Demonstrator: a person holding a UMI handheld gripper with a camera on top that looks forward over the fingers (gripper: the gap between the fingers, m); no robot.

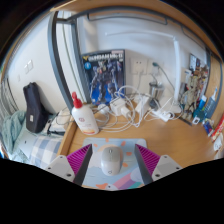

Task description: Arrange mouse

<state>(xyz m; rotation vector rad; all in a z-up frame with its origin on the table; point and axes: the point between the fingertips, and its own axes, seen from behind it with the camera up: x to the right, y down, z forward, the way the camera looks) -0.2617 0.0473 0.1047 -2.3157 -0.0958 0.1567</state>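
Between the purple pads of the gripper (110, 165), near the bench (170, 135) front edge, sits the white mouse (110, 158), long axis running along the fingers, which flank it without visibly clamping.

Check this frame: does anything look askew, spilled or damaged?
Nothing damaged or spilled. The white mouse sits between the tool fingers. Beyond, loose white cables tangle by the white bottle.
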